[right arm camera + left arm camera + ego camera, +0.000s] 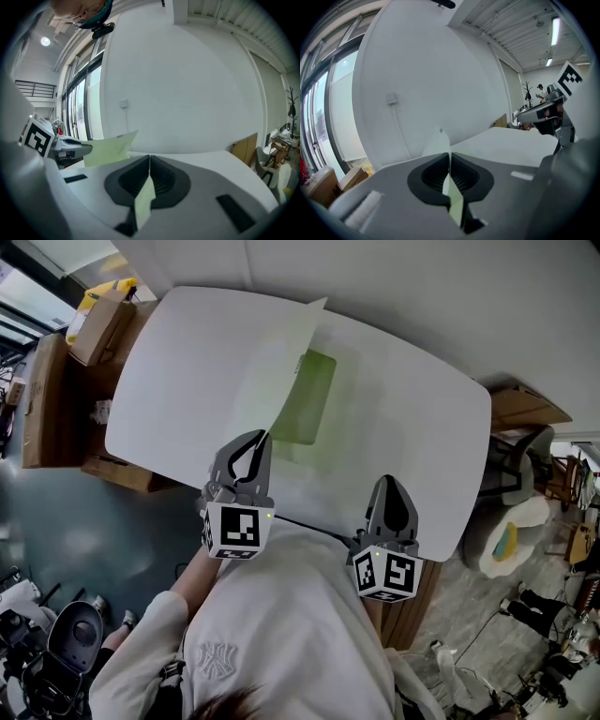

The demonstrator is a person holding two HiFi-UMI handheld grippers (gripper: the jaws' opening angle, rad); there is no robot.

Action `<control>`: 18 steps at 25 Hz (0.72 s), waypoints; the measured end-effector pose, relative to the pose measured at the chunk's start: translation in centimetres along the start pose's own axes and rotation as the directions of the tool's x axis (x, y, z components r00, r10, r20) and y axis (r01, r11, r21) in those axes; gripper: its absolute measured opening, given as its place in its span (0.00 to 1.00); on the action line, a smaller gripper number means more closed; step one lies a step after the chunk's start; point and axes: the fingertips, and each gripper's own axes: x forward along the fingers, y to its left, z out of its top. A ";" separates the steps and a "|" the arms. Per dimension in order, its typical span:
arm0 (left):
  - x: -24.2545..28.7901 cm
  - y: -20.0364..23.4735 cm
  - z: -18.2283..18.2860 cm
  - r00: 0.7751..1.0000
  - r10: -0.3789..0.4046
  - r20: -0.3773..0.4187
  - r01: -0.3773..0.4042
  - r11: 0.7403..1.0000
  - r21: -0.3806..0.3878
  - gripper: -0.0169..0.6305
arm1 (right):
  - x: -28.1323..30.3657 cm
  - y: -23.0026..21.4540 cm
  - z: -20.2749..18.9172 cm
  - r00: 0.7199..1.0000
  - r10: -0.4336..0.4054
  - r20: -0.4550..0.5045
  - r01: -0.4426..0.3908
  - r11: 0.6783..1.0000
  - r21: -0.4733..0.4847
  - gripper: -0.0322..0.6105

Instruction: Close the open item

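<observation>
Plainly, left tool (261, 439) pinches the folder cover (281, 362) — right tool (389, 482) clamps a pale strip (143, 201).

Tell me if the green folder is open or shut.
Open: left tool holds its pale cover raised off the green sheet lying flat on the table.

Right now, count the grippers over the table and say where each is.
2. The left gripper is at the table's near edge, fingers shut on the folder's raised cover. The right gripper is further right along that edge, fingers shut on a pale strip. None seems hidden.
</observation>
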 end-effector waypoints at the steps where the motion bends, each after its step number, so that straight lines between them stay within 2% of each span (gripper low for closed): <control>1: 0.1 -0.2 0.0 1.000 -0.004 -0.001 0.004 1.000 0.004 0.05 | -0.1 -0.1 0.0 1.000 -0.002 0.001 0.002 1.000 0.001 0.06; 18: 1.4 -3.0 -0.1 0.997 -0.072 -0.023 0.072 0.997 0.033 0.05 | -0.2 -0.8 -0.1 1.000 -0.008 -0.001 0.008 1.000 0.017 0.07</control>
